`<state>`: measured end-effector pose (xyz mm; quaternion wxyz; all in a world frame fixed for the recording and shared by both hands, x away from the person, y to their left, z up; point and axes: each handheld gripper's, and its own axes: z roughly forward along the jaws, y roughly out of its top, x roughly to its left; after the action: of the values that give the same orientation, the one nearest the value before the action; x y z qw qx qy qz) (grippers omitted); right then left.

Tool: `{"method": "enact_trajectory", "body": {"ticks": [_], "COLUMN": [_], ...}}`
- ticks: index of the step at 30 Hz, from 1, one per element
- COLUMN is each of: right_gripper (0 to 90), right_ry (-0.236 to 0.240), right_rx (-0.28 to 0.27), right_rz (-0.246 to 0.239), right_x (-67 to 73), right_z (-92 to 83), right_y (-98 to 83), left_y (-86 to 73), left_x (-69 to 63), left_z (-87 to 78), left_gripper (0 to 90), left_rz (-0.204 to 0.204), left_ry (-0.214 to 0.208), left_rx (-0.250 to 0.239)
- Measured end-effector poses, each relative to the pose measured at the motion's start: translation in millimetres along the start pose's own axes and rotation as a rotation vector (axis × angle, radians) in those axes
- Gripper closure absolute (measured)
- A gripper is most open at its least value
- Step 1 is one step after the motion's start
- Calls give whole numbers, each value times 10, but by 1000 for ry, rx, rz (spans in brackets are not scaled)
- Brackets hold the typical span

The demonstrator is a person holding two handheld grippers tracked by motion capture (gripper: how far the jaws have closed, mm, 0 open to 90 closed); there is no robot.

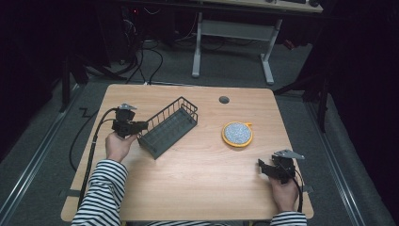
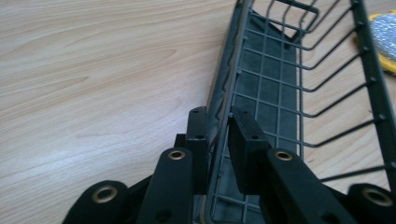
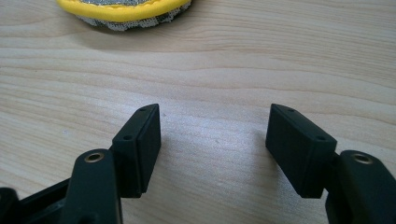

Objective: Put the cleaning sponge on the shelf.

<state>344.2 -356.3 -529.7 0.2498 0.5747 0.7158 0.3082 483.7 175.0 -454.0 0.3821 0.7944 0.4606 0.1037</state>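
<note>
A dark wire basket (image 1: 176,140) lies at an angle on the left half of the wooden table (image 1: 202,183). My left gripper (image 1: 143,126) is shut on the basket's near end wall. In the left gripper view the two jaws (image 2: 218,116) pinch that wire wall (image 2: 232,79) from both sides. A round yellow-rimmed scouring pad (image 1: 237,133) lies right of the basket, and its edge shows in the right gripper view (image 3: 123,9). My right gripper (image 1: 261,167) rests low near the table's front right corner. Its jaws (image 3: 215,116) stand wide open over bare wood with nothing between them.
A round cable hole (image 1: 224,100) sits near the table's far edge. Behind the table stands a white desk frame (image 1: 233,30) on grey carpet. The scouring pad's corner also shows past the basket (image 2: 385,37).
</note>
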Motion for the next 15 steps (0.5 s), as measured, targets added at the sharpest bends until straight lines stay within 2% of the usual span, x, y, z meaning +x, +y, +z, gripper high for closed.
{"method": "enact_trajectory", "body": {"ticks": [4,15], "right_gripper": [359,358], "right_ry": [1,-2], "right_rx": [0,1], "right_rz": [1,-2], "right_x": [-1,3], "right_z": [0,0], "right_y": [0,0], "left_y": [-3,-1], "left_x": [-41,-144], "left_z": [17,62], "left_gripper": [819,852], "left_rz": [12,23], "left_ry": [-24,-47], "left_rx": [-3,-10]}}
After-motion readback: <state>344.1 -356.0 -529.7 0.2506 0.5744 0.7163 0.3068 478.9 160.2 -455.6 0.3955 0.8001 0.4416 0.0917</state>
